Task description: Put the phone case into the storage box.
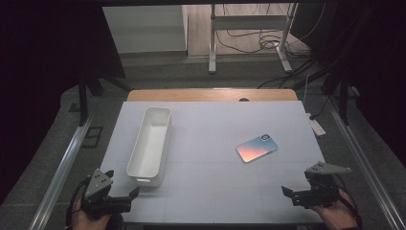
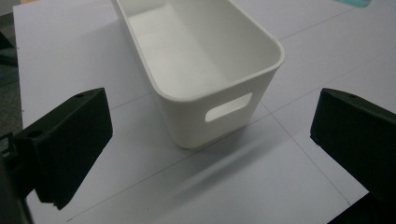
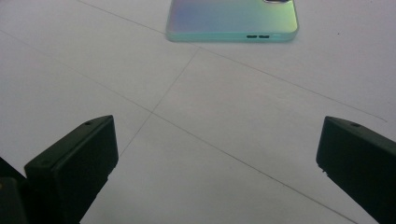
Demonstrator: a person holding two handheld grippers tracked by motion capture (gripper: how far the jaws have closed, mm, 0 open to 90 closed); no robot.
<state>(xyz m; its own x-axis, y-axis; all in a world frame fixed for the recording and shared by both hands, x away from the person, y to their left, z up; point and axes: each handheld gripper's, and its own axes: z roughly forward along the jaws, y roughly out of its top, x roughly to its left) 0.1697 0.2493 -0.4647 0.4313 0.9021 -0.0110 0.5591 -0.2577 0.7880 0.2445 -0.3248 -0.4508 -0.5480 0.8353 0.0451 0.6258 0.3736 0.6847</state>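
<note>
High view: white table [image 1: 215,191], pale sheet scored with thin lines. Long white bin [image 1: 149,146] on the left half, running near to far, empty inside, slot handle in its near end. Phone [image 1: 256,148] lying flat right of centre, iridescent back up, well apart from the bin. Left gripper [image 1: 129,191] at the near left corner, jaws spread, just short of the bin's near end. Right gripper [image 1: 289,193] at the near right edge, jaws spread, nearer than the phone, holding nothing.

White bin [image 1: 149,143], plain, no pattern. Phone case [image 1: 256,148] iridescent: pink-orange to blue gradient, teal-green in the right gripper view. Desk [image 1: 215,124] pale grey-white with thin grid lines; both tongs black.
</note>
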